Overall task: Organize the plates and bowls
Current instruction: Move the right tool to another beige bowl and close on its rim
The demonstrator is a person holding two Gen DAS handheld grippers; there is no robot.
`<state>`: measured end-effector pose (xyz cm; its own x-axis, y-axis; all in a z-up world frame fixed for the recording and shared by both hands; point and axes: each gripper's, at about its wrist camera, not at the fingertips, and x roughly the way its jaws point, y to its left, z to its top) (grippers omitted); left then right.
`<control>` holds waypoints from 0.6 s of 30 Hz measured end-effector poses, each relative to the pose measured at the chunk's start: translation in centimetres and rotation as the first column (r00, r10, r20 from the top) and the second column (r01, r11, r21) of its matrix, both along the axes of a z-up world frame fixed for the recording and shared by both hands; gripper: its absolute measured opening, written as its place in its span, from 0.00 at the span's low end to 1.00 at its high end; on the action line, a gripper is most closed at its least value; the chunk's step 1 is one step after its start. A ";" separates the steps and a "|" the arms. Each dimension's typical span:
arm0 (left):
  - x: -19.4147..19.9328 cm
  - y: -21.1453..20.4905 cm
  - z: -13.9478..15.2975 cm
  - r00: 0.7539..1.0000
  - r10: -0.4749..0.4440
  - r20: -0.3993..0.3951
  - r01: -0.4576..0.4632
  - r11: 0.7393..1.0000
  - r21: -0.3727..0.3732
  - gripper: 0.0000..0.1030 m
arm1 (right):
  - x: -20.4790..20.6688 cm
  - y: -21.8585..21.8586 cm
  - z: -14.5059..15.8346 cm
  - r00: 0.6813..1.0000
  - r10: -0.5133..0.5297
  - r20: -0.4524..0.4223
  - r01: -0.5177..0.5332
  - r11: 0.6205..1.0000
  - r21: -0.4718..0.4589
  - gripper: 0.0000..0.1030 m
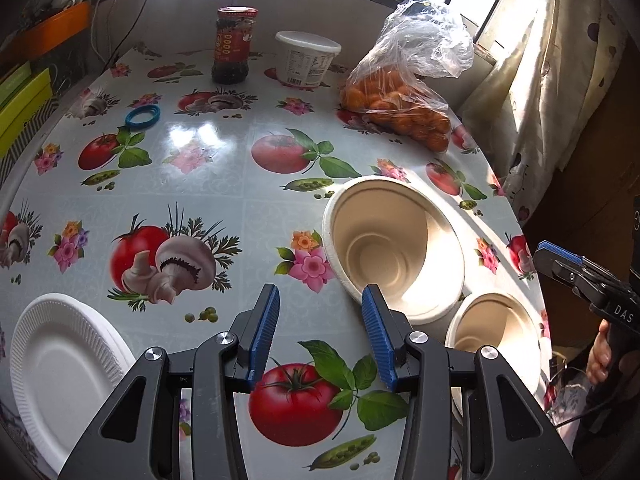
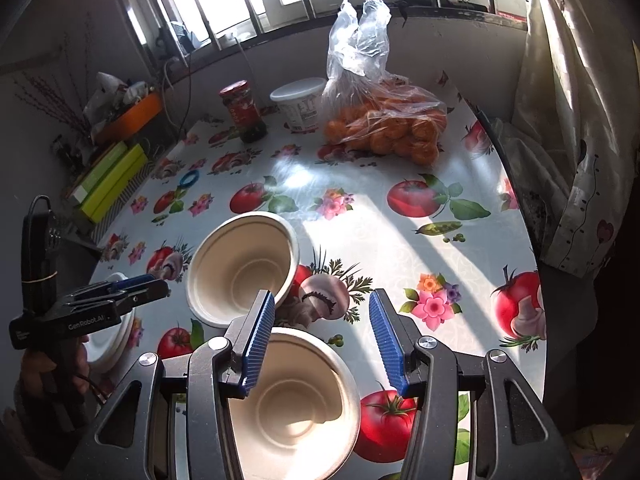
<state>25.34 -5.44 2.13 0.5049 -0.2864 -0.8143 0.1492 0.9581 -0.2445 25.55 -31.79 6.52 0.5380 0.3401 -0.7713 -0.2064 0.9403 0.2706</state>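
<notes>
Two beige paper bowls stand side by side near the table's right edge. In the left wrist view the far bowl is just right of my left gripper, which is open over bare tablecloth. The near bowl lies beyond it. A stack of white paper plates rests at the lower left. In the right wrist view my right gripper hangs open above the near bowl; its left finger overlaps the rim and its pads do not press. The far bowl sits just ahead. The plates are partly hidden behind the left gripper.
At the back of the flowered tablecloth stand a red-lidded jar, a white tub and a plastic bag of oranges. A blue ring lies back left. A curtain hangs past the right edge, and a hand holds the right gripper.
</notes>
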 end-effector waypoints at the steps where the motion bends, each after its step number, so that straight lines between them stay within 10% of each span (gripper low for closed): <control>1: 0.2 -0.1 -0.1 1.000 -0.002 -0.001 0.002 1.000 0.002 0.43 | 0.5 0.1 -0.3 1.000 0.004 -0.016 -0.004 1.000 0.006 0.45; 9: 1.7 -0.3 -1.8 0.998 -0.005 -0.066 0.002 0.999 -0.052 0.21 | 3.3 1.7 -2.8 0.992 0.045 -0.114 -0.043 0.999 0.025 0.25; 18: 2.0 0.1 -1.6 0.998 0.006 -0.065 -0.013 0.995 -0.103 0.20 | 4.4 1.7 -3.3 0.990 0.047 -0.135 -0.033 0.994 0.102 0.20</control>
<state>27.36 -5.33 0.49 0.4556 -0.3657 -0.8116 0.1207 0.9287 -0.3506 29.94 -30.10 3.18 0.4141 0.4375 -0.7982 -0.1980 0.8992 0.3902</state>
